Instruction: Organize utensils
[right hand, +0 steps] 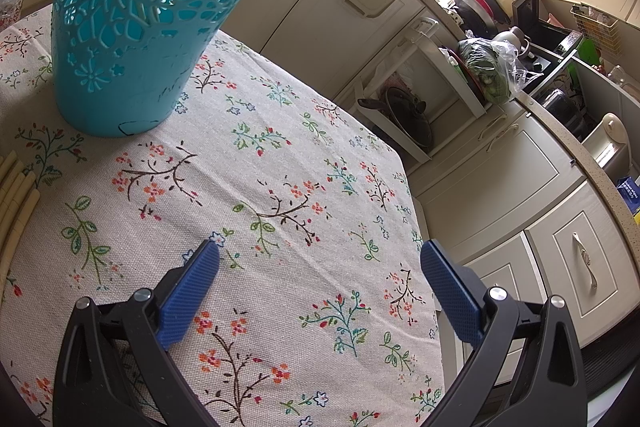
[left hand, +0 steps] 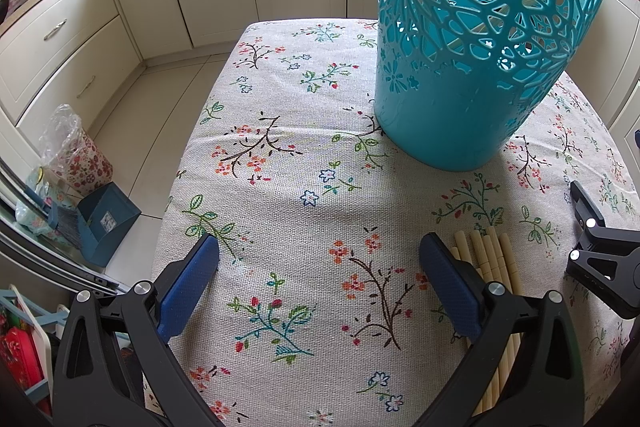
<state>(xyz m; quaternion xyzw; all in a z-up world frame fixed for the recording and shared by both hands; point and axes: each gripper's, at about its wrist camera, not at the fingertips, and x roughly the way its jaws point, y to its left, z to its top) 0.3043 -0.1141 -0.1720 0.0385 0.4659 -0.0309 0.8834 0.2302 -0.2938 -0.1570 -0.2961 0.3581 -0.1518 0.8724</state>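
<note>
Left wrist view looks down on a table under a floral tablecloth (left hand: 304,187), with the left gripper (left hand: 320,267) spread wide at the bottom of the frame, nothing between its blue pads. A teal openwork holder (left hand: 472,39) stands upright on the cloth at the upper right. A bundle of pale chopsticks (left hand: 490,253) lies flat at the lower right, just beside and partly under the right-hand finger of this gripper, their ends pointing toward the holder but apart from it. Part of the right gripper (left hand: 596,247) shows at the right edge.

Right wrist view shows the right gripper (right hand: 320,267) also wide apart and empty at the bottom of the frame, over bare cloth near the table's edge. Here the holder (right hand: 132,27) fills the upper left, and the chopsticks (right hand: 16,195) lie at the left edge, well apart from the fingers. Cream kitchen cabinets (right hand: 520,179) run along the right side.
</note>
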